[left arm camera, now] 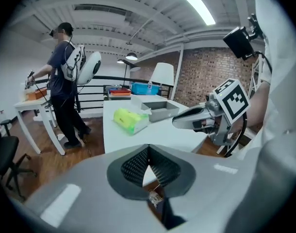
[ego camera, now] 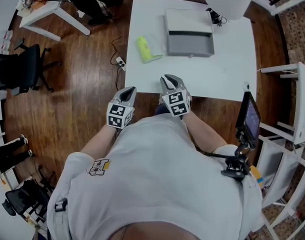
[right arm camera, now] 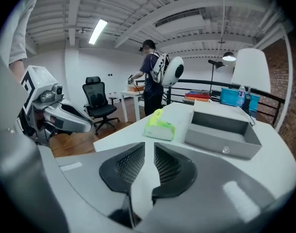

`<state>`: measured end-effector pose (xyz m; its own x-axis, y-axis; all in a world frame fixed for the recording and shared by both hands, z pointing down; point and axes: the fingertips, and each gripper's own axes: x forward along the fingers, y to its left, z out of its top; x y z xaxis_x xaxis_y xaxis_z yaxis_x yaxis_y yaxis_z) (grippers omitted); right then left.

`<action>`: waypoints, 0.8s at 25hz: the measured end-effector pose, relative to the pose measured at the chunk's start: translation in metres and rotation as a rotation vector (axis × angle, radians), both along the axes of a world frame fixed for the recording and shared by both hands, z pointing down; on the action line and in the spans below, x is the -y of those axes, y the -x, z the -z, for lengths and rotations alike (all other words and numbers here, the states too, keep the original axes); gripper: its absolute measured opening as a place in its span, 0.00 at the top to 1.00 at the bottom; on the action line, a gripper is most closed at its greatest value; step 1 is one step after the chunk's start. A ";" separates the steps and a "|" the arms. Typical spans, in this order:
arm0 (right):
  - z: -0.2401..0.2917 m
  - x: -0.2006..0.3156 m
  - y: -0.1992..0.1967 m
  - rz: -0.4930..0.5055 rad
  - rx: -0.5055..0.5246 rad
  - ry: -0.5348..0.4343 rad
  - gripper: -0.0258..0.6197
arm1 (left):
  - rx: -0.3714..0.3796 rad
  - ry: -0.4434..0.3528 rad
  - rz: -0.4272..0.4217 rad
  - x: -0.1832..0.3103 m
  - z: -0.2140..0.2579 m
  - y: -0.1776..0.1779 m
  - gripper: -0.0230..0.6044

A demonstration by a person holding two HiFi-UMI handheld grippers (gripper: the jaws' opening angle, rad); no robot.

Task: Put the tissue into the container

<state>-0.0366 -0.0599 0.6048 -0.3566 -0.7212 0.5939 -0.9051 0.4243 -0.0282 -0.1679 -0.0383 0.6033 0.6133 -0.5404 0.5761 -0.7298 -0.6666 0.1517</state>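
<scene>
Right now both tongs hang at the near edge of the desk (ego camera: pixel 227 64), and neither has anything in it. The left tongs (left arm camera: pixel 148 149) have their tips pressed together with nothing between the pads. The right tongs (right arm camera: pixel 149 152) show only a thin slit between the pads and are likewise empty.

The tissue pack (ego camera: pixel 146 49), in its yellow-green wrapper, lies on the desk ahead of both tongs, in its left half. Its long axis runs mostly away from the person, with the far end angled a little to the left. The grey container (ego camera: pixel 190 43) sits just to the right of the pack, open-topped and apparently empty. I cannot tell whether the 2 touch.

In the head view the pack lies between the lines of the 2 tongs. The right tongs look nearer, already over the desk's front edge. The left tongs sit just off the near left corner, over the wooden floor (ego camera: pixel 77 84).

As I read it, the task has not begun. The likely first move is a forward reach with the tongs opened wide, closing across the pack's short width, then a short carry rightward into the container.
</scene>
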 end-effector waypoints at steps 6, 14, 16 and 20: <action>-0.021 0.055 0.008 0.080 0.023 0.076 0.63 | 0.032 0.023 0.055 0.045 0.004 -0.019 0.94; -0.047 0.100 0.032 -0.014 0.043 0.126 0.16 | 0.073 0.069 0.048 0.062 -0.008 -0.007 0.94; -0.053 0.110 0.037 -0.048 0.032 0.135 0.13 | 0.077 0.073 0.030 0.066 -0.009 0.000 0.94; -0.065 0.125 0.039 -0.111 -0.031 0.158 0.13 | 0.087 0.084 -0.027 0.069 -0.014 0.009 0.94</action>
